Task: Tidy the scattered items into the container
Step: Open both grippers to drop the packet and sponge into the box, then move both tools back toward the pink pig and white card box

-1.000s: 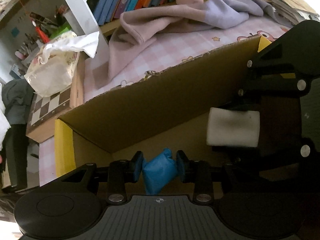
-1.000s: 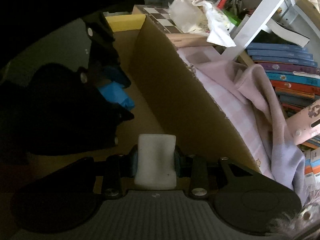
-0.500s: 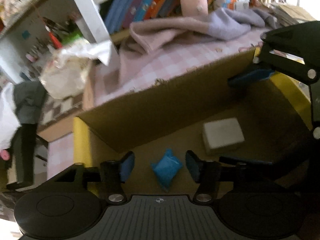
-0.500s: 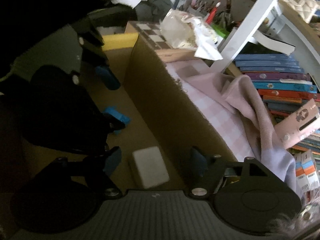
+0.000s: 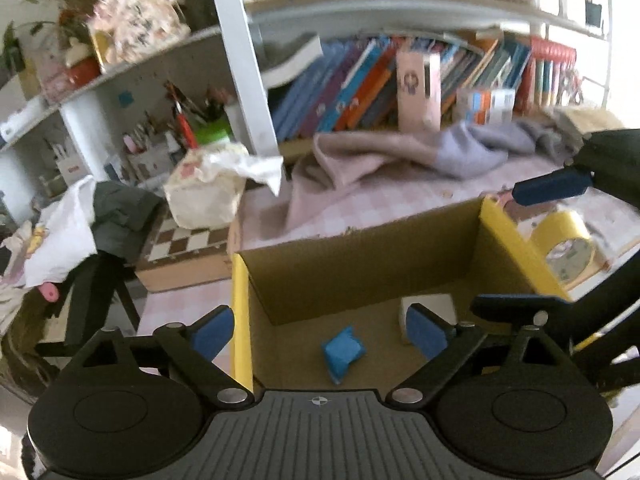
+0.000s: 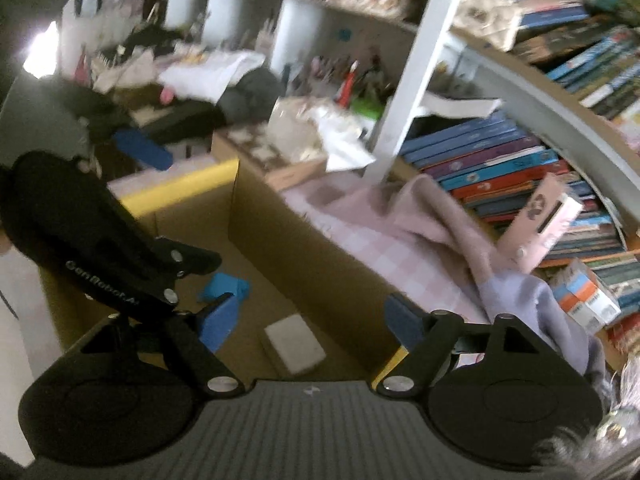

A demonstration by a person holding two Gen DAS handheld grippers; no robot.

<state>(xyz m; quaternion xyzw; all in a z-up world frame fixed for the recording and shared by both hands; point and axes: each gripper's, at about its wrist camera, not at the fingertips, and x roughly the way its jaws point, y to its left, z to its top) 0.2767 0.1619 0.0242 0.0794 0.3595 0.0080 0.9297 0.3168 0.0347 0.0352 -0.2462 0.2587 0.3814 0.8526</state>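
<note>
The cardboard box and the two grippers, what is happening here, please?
A person with a gripper in each hand is tidying small items into the cardboard box. The blue item and the white block lie on the box floor, both let go. The left gripper and right gripper are above the box, jaws just opened, nothing between the pads.

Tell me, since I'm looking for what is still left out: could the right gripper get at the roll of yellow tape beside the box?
Probably yes. The yellow tape lies in the open outside the box, with nothing on it. The right gripper is open and empty, having just let go of the white block.
</note>
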